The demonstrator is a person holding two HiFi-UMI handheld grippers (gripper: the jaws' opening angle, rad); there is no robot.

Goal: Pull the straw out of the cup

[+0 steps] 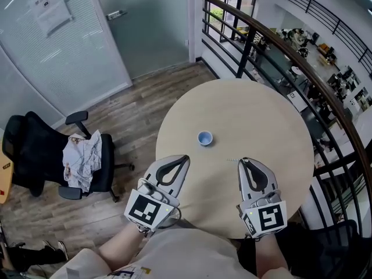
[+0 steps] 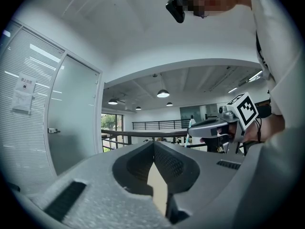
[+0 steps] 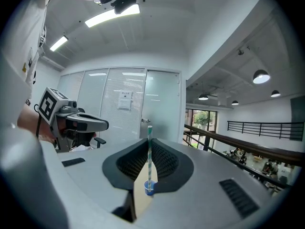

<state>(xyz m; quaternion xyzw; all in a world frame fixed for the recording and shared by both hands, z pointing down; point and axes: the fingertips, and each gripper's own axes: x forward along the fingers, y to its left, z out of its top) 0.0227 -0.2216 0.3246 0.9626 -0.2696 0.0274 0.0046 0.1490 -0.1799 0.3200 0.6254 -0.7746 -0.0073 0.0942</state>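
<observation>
A small blue cup (image 1: 204, 138) stands near the middle of the round wooden table (image 1: 261, 109). My right gripper (image 1: 242, 161) hovers over the table's near side, to the right of the cup, shut on a thin green-and-white striped straw (image 1: 231, 160). In the right gripper view the straw (image 3: 149, 161) stands upright in the closed tips of the right gripper (image 3: 149, 142), and its lower end lines up with the cup (image 3: 149, 189) behind. In the head view the straw is apart from the cup. My left gripper (image 1: 186, 157) is shut and empty, level with the right one.
A black office chair (image 1: 35, 150) with a crumpled cloth (image 1: 81, 156) stands on the wooden floor to the left. A dark railing (image 1: 325, 97) curves round the table's far and right sides. A glass wall and a door (image 1: 145, 22) are beyond.
</observation>
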